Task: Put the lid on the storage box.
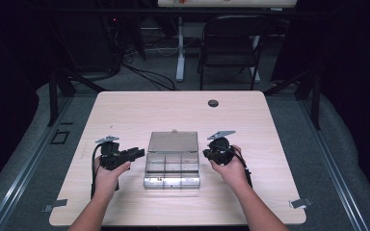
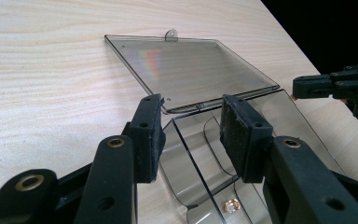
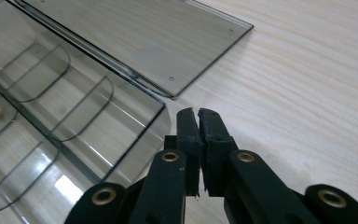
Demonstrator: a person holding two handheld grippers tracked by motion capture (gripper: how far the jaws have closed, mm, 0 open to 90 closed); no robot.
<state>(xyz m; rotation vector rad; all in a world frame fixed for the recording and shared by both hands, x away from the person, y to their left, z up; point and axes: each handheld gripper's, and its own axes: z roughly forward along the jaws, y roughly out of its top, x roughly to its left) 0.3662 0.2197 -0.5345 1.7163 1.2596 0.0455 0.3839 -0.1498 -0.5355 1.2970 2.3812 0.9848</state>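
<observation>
Table bare but for box, so work centred within my reach. Box mid-table between my hands, lid swung flat back on far side so compartments lie exposed; one small brass bit inside. My left gripper at box's left wall, jaws half apart, wall between pads, not pressed from what I see; likely to steady box. My right gripper just beside box's right corner, jaws closed, empty.
</observation>
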